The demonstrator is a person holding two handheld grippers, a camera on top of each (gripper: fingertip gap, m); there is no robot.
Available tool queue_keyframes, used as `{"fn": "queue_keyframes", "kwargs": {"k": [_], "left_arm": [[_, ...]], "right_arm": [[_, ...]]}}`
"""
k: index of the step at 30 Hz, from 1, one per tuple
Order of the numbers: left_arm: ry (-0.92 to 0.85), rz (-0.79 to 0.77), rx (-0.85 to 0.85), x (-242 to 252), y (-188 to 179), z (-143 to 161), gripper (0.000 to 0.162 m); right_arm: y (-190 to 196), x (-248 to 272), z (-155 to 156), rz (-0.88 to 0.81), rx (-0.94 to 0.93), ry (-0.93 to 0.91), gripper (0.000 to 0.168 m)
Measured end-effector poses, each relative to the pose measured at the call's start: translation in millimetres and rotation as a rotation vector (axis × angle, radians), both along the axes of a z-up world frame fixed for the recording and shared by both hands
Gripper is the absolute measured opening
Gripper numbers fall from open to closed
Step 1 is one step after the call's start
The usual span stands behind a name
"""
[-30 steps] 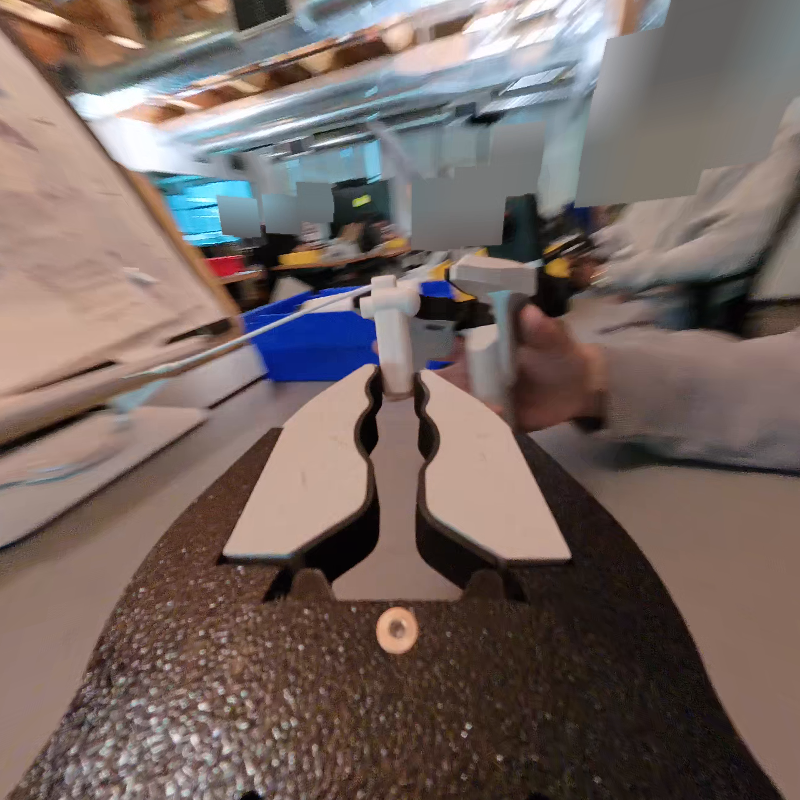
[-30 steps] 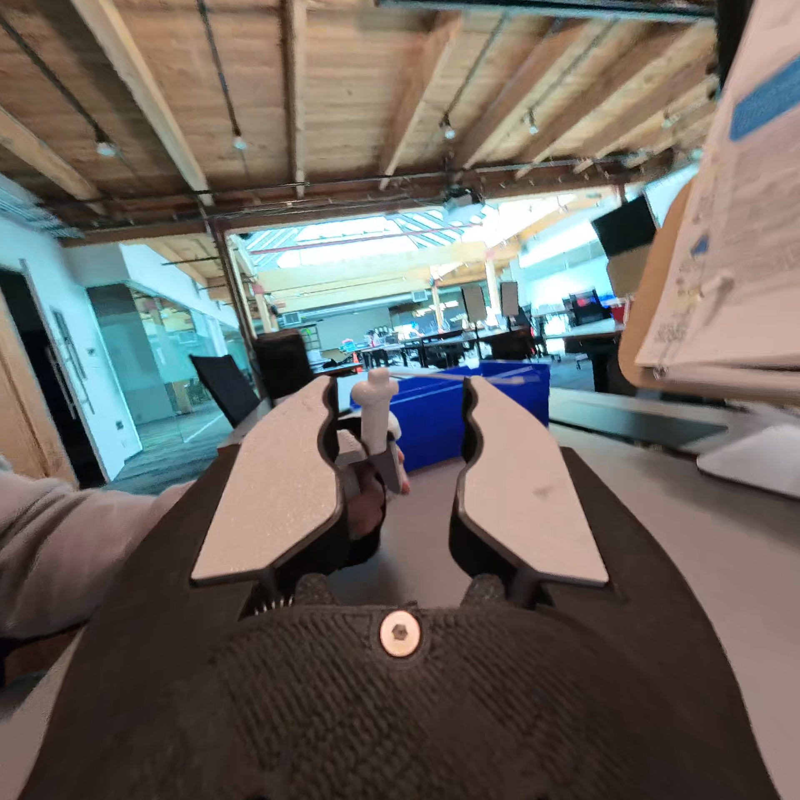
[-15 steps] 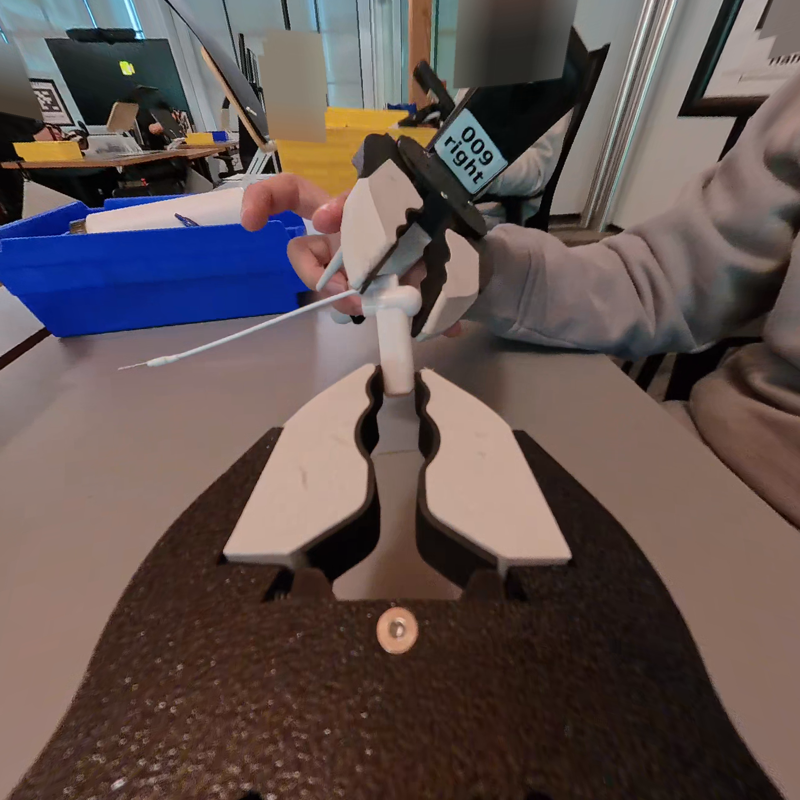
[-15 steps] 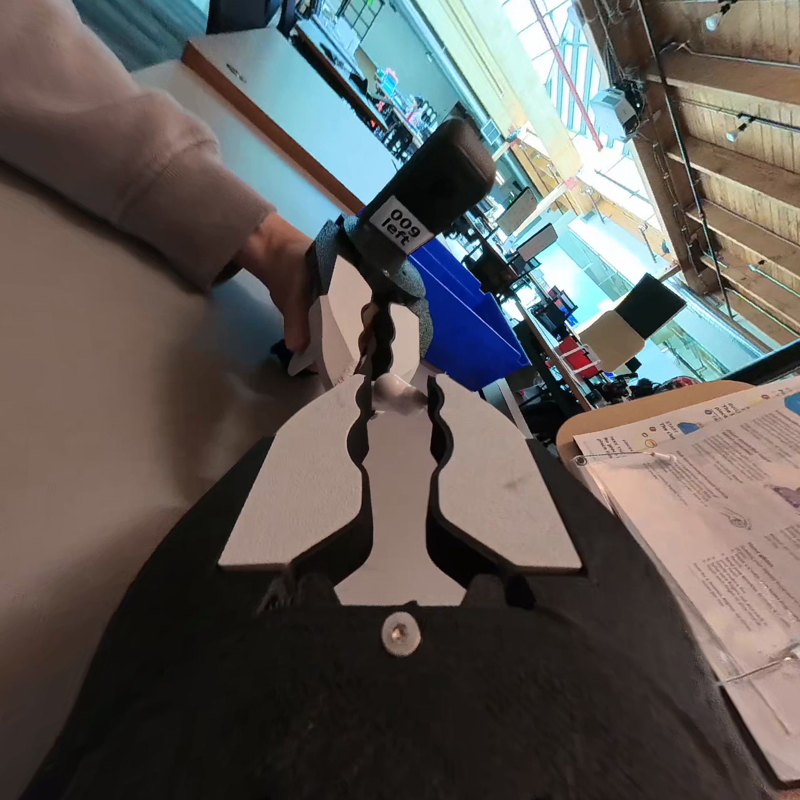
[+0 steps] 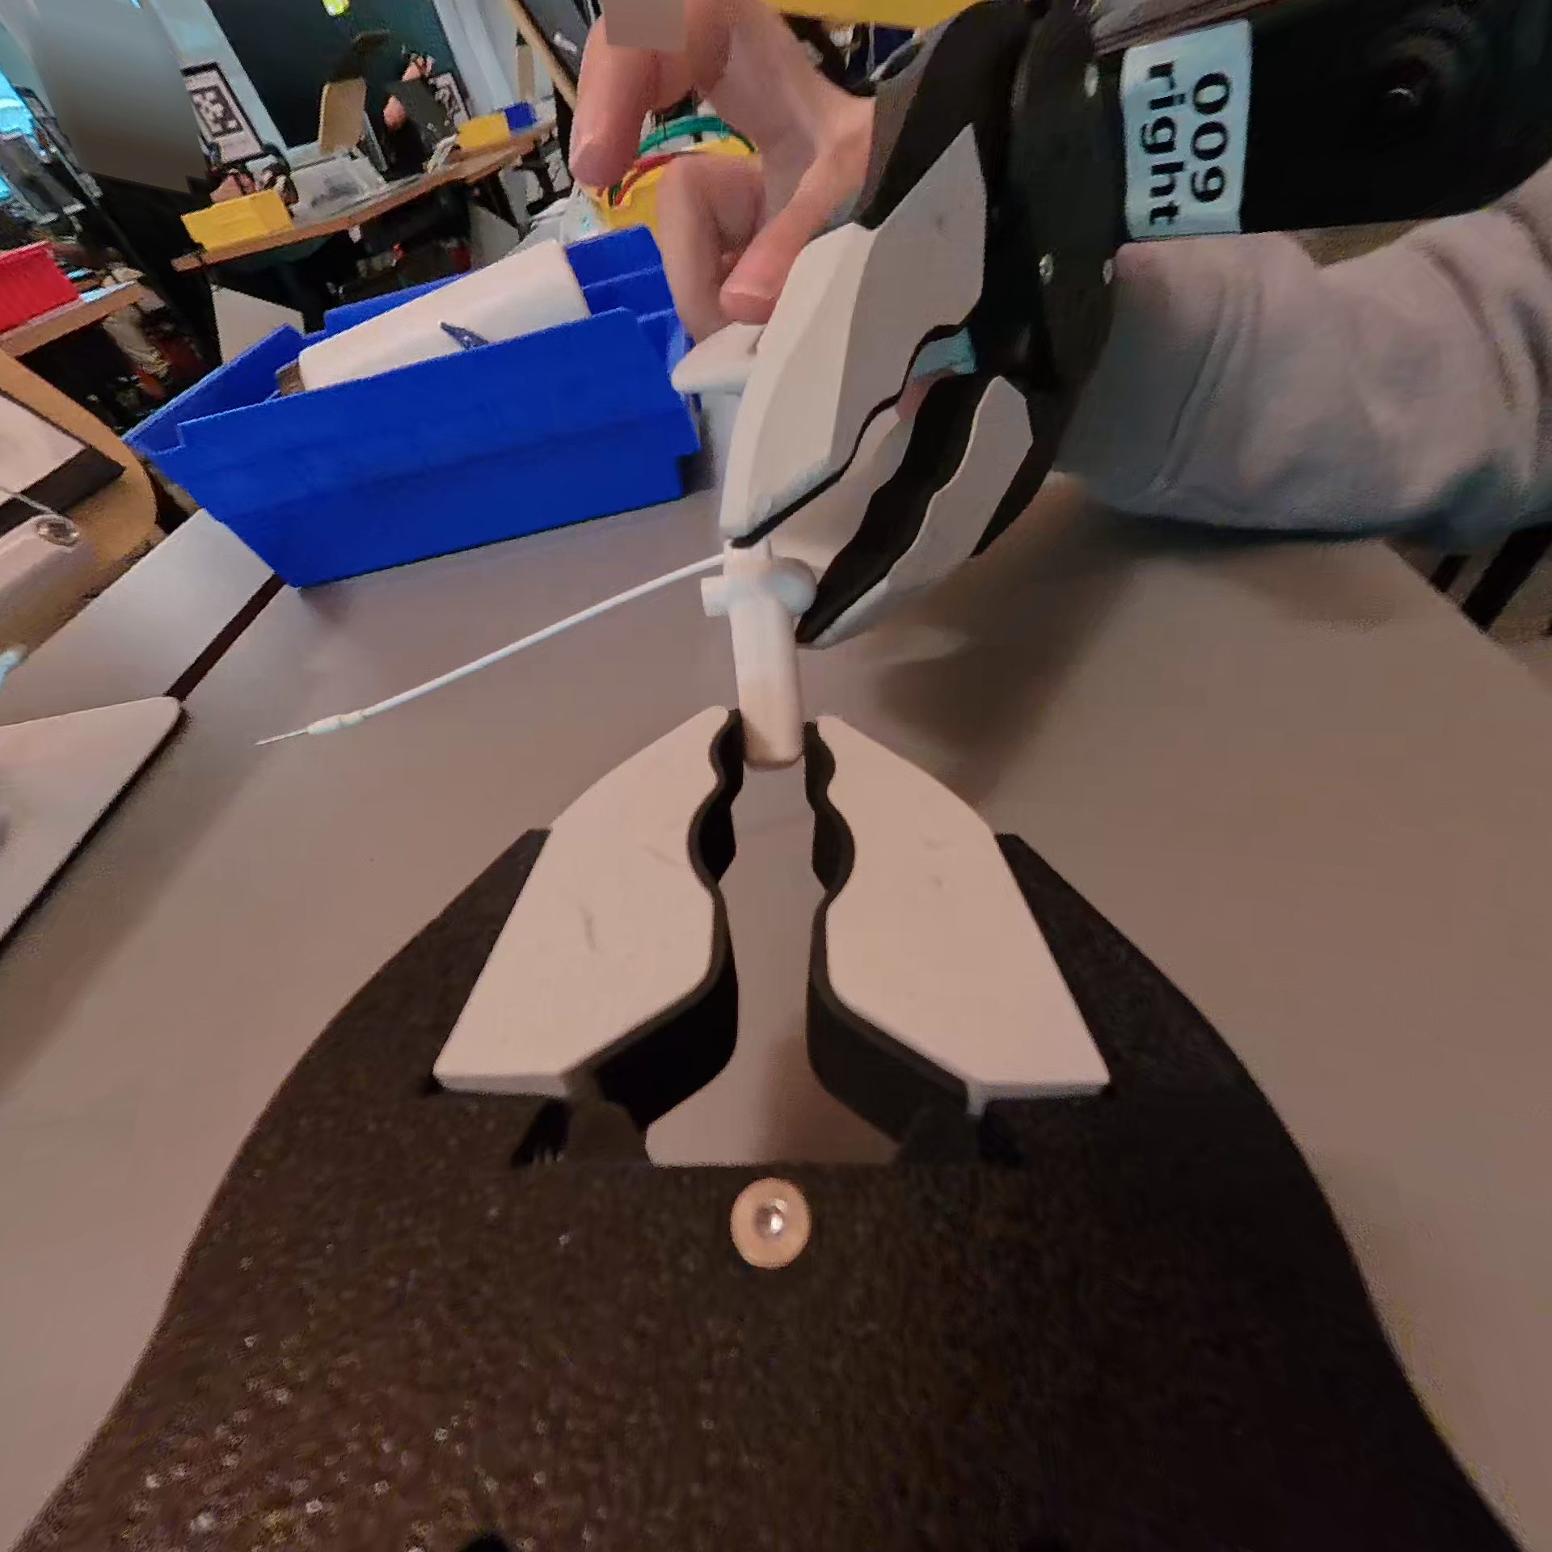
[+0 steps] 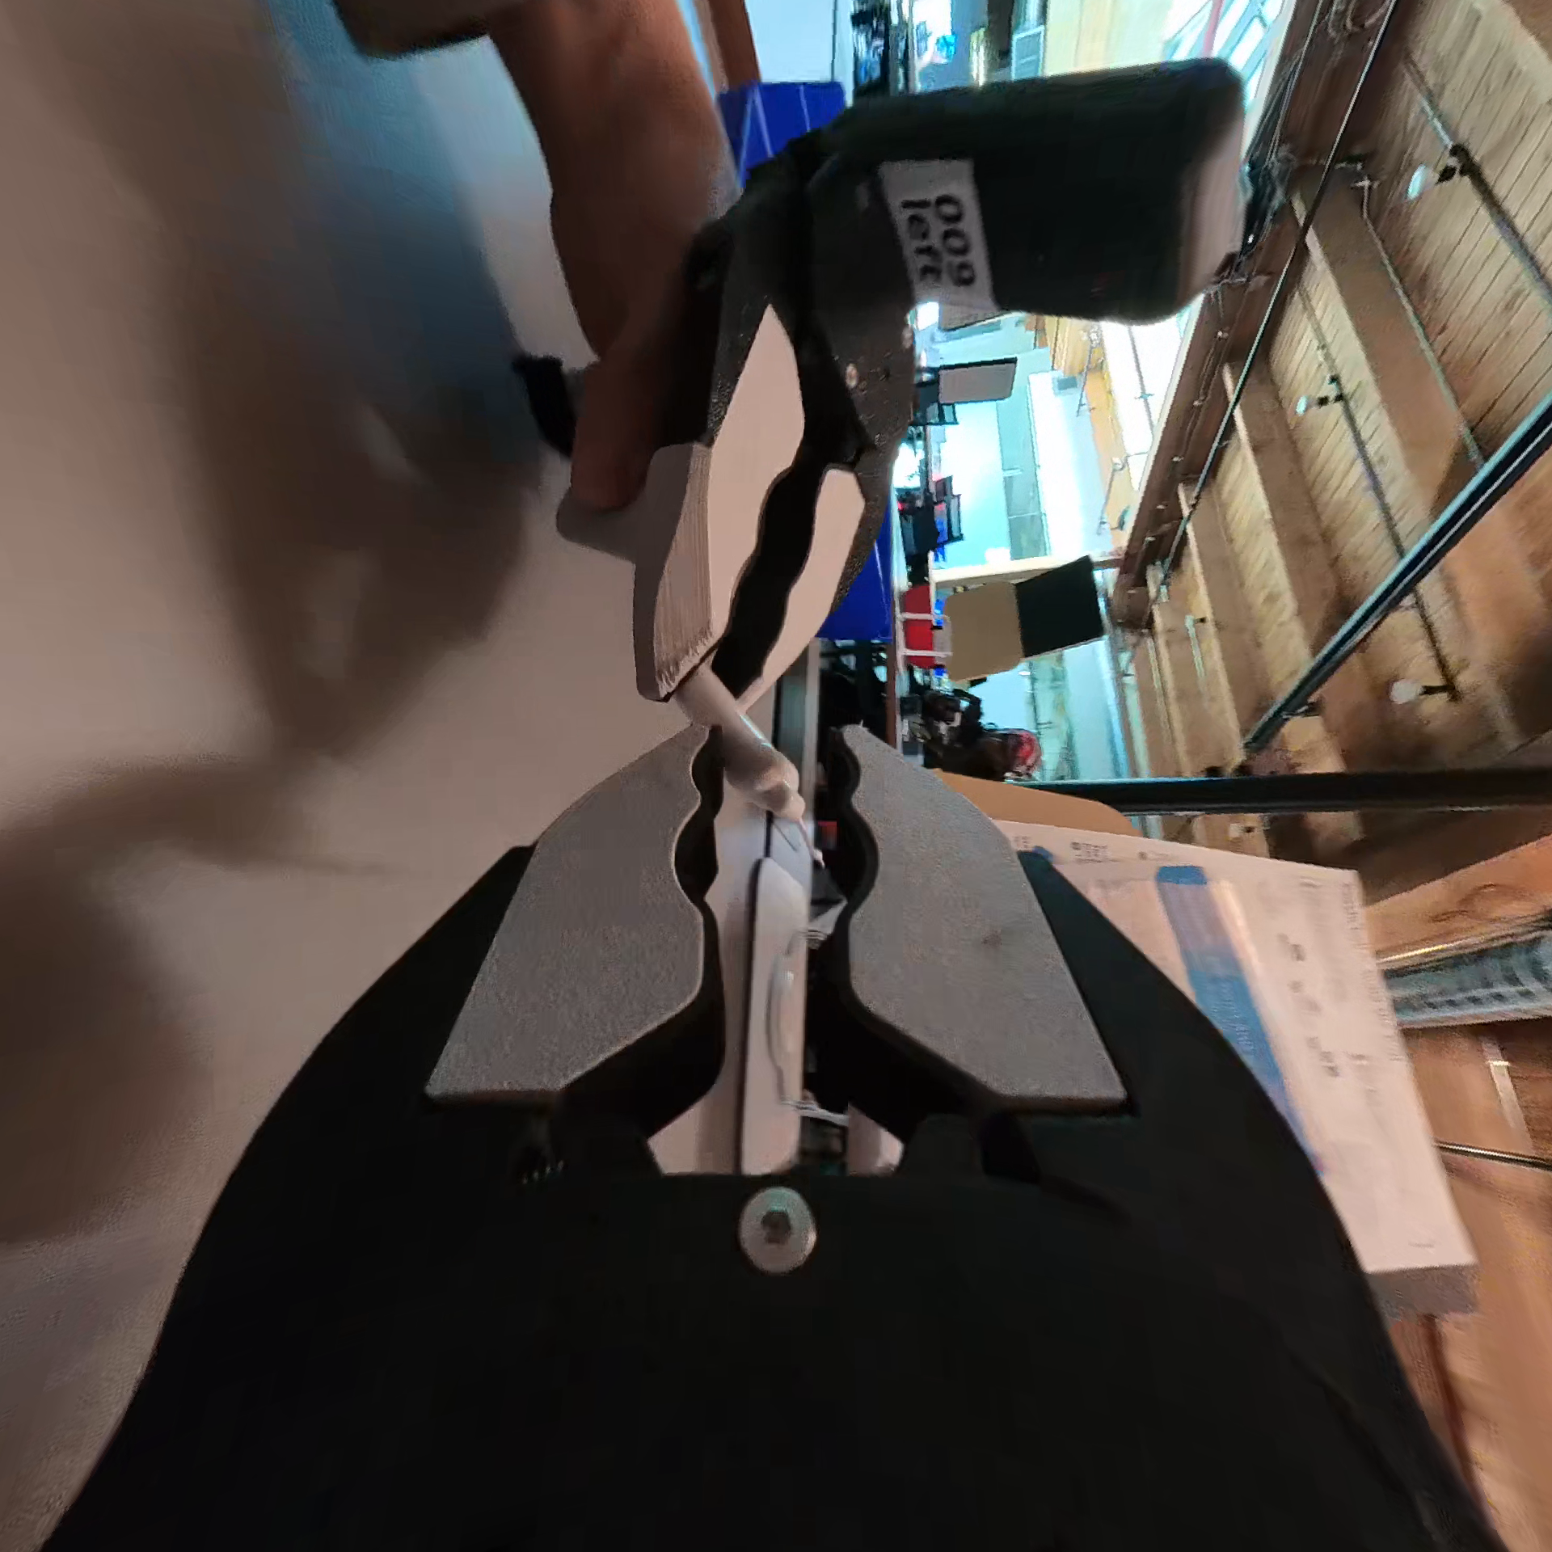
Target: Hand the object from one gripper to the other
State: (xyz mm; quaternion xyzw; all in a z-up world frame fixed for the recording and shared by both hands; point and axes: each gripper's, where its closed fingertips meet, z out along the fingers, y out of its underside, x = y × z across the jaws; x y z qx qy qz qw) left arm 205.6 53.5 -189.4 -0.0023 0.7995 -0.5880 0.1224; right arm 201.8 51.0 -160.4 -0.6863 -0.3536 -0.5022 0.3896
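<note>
A white T-shaped plastic piece (image 5: 760, 663) with a long thin white probe (image 5: 521, 647) sticking out to the left is held above the grey table (image 5: 1176, 756). My left gripper (image 5: 768, 731) is shut on its stem. My right gripper (image 5: 777, 588) comes in from the upper right, its jaws closed on the piece's cross head. In the right wrist view the piece (image 6: 747, 756) runs from the left gripper (image 6: 714, 693) into the tips of my right gripper (image 6: 777, 743), with a narrow gap between the jaws.
A blue bin (image 5: 420, 445) holding a white roll (image 5: 437, 311) stands on the table behind the grippers. A flat board (image 5: 67, 773) lies at the left edge. A board with printed sheets (image 6: 1260, 1008) is near the right gripper. Desks and people are farther back.
My right gripper went from wide open to closed around the piece's head. Both grippers have tilted and come closer together. The left gripper has kept its hold on the stem.
</note>
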Motion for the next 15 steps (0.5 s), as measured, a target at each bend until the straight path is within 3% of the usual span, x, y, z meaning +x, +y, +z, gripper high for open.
{"fn": "queue_keyframes", "kwargs": {"k": [7, 9, 15], "left_arm": [[-0.057, 0.046, 0.106, 4.1, 10.5, -6.2, 0.013], [-0.025, 0.02, 0.115, 0.6, 10.2, -10.7, 0.013], [0.012, -0.022, 0.134, -5.5, 8.1, -17.0, 0.013]], "right_arm": [[-1.3, 11.6, -6.2, -0.066, -0.065, -0.214, 0.021], [-0.1, 7.1, -7.6, -0.036, -0.052, -0.237, 0.026], [7.9, 3.7, -24.2, -0.018, -0.089, -0.226, 0.017]]}}
